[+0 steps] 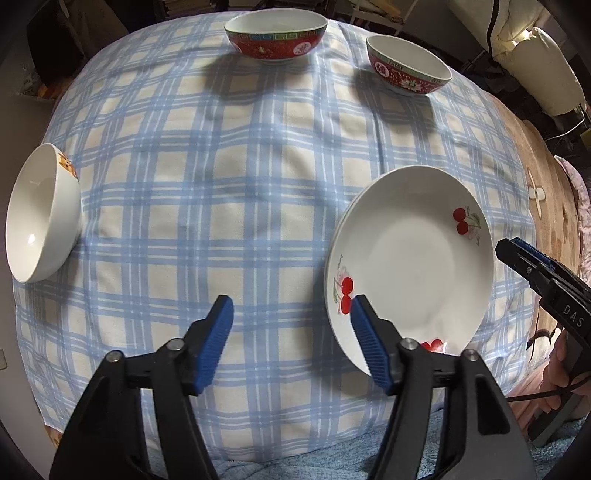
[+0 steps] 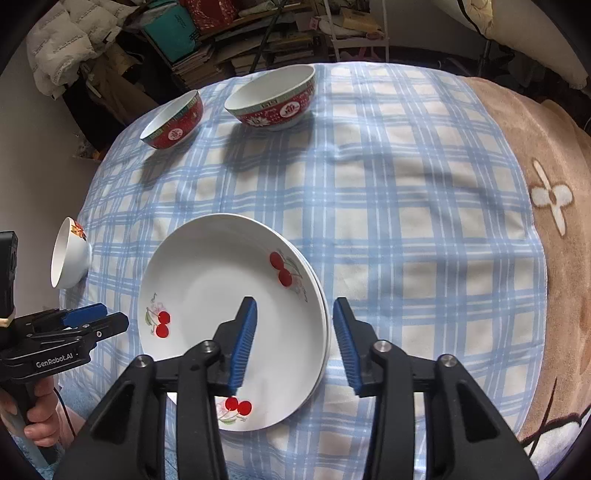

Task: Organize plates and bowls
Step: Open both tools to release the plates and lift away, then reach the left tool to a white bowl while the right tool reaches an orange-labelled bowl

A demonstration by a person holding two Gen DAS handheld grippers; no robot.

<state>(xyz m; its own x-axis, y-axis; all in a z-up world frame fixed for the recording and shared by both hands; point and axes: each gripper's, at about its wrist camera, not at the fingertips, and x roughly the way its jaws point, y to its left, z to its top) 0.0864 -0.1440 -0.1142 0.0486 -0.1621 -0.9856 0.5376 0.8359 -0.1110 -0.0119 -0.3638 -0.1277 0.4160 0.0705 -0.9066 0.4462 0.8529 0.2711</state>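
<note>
Two cherry-print plates [image 2: 236,317], stacked, one rim showing under the other at the right edge; near side of the checked blue cloth [image 2: 406,229], left of centre in the right wrist view, right of centre in the left wrist view [image 1: 413,258]. Right gripper [image 2: 293,343] above the stack's right rim, jaws wide apart, left blue pad over the plate well, right pad past the rim over cloth; nothing held. Left gripper [image 1: 291,339] to the left of the stack, jaws spread wide and holding nothing, right pad overlapping the plates' near-left rim in the picture, contact not clear.

Farther off: large red patterned bowl [image 1: 275,35] at the far edge, upright. Smaller red patterned bowl [image 1: 408,66] just right of it, apart, upright. White bowl [image 1: 42,214] with an orange motif at the far left edge of the cloth, well apart from the plates.

Brown flowered blanket [image 2: 546,206] under the cloth on the right. Cluttered shelves of books [image 2: 229,48] beyond.
</note>
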